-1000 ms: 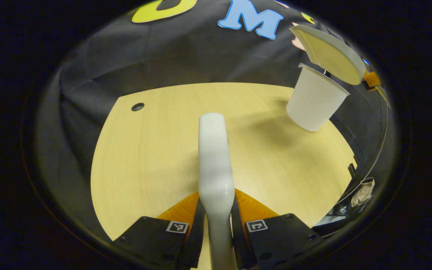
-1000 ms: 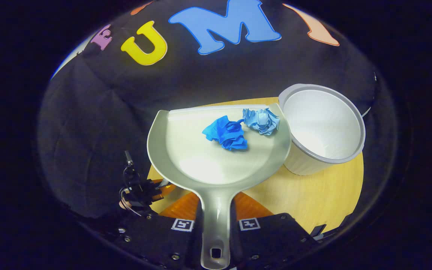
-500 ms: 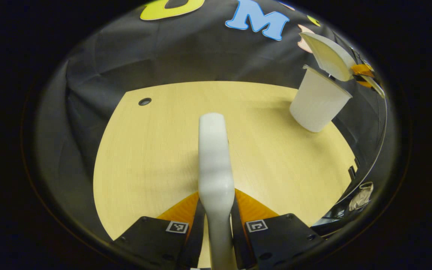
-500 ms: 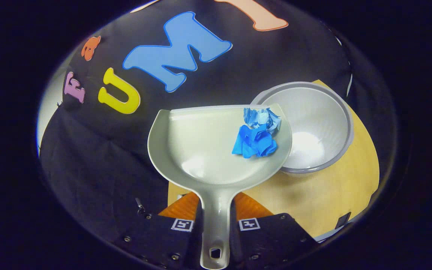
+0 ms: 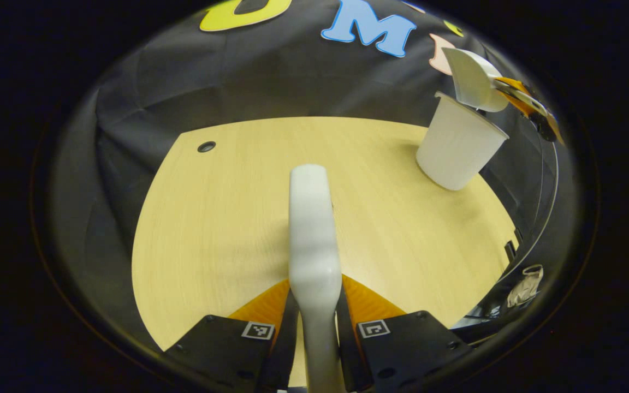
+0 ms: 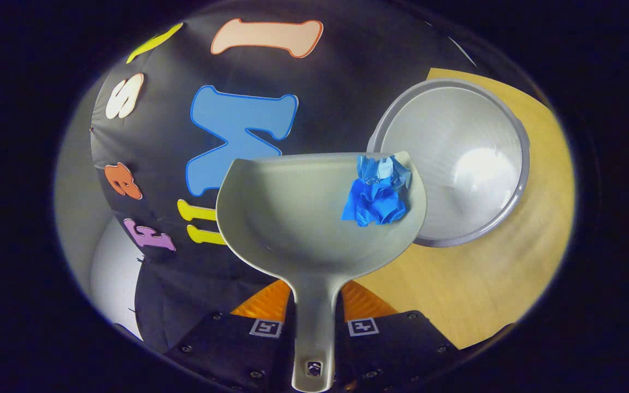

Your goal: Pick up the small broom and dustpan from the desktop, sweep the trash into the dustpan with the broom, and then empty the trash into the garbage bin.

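My right gripper (image 6: 314, 305) is shut on the handle of the grey dustpan (image 6: 292, 218). The pan is rolled toward its right side. Two crumpled blue paper balls (image 6: 377, 191) sit against its right wall, at the rim of the white garbage bin (image 6: 456, 158), which I look into from above. My left gripper (image 5: 314, 297) is shut on the white broom handle (image 5: 310, 224), held over the wooden table (image 5: 211, 218). In the left gripper view the bin (image 5: 456, 144) stands at the far right of the table, with the tilted dustpan (image 5: 473, 79) and the other gripper (image 5: 527, 101) above it.
A small round cable hole (image 5: 206, 146) is at the table's far left corner. The black cloth wall (image 5: 249, 76) rises right behind the table and the bin. The table's right edge (image 5: 511, 234) lies close to the bin.
The dustpan has rolled further toward the bin and moved over its rim. Both paper balls slid to the pan's right wall. The left gripper and broom have hardly moved.
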Tool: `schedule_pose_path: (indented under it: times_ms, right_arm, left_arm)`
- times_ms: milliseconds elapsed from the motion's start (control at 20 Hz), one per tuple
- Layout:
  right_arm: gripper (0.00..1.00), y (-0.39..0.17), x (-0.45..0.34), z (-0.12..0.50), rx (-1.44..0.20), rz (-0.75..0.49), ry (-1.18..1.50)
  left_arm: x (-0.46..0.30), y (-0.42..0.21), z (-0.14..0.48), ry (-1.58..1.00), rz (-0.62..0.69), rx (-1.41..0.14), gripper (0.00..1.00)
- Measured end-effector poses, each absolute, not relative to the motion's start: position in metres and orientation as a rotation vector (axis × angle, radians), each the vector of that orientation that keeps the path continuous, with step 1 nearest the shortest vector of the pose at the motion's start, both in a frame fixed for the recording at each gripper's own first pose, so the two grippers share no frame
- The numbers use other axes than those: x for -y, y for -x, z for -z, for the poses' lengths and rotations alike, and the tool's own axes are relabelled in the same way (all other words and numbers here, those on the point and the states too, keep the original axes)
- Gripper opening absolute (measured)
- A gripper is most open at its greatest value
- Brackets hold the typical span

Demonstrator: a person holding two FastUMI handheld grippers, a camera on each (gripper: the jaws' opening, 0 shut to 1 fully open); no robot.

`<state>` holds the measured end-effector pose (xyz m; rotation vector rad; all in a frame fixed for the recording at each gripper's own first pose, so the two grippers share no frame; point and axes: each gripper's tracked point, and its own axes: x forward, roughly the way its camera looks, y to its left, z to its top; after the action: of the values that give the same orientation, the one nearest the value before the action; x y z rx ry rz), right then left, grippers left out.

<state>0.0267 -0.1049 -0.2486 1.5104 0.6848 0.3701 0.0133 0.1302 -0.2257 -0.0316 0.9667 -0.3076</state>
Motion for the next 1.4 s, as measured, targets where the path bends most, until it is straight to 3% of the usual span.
schedule_pose_path:
  times_ms: [350, 650, 950, 1400]
  right_arm:
    - [0.29, -0.019, 0.104, 0.26, -0.598, -0.444, -1.721]
    - [0.29, -0.017, 0.112, 0.265, -0.6, -0.483, -1.75]
    - [0.29, -0.006, 0.09, 0.265, -0.656, -0.489, -1.561]
    - [0.29, 0.075, 0.014, 0.285, -0.674, -0.461, -1.165]
  left_arm:
    - [-0.116, 0.003, 0.218, 0.045, 0.265, -0.959, 0.43]
    - [-0.098, 0.026, 0.21, 0.082, 0.19, -0.953, 0.43]
    - [-0.084, 0.037, 0.215, 0.137, 0.149, -0.936, 0.43]
    - [-0.12, 0.04, 0.232, 0.119, 0.163, -0.93, 0.43]
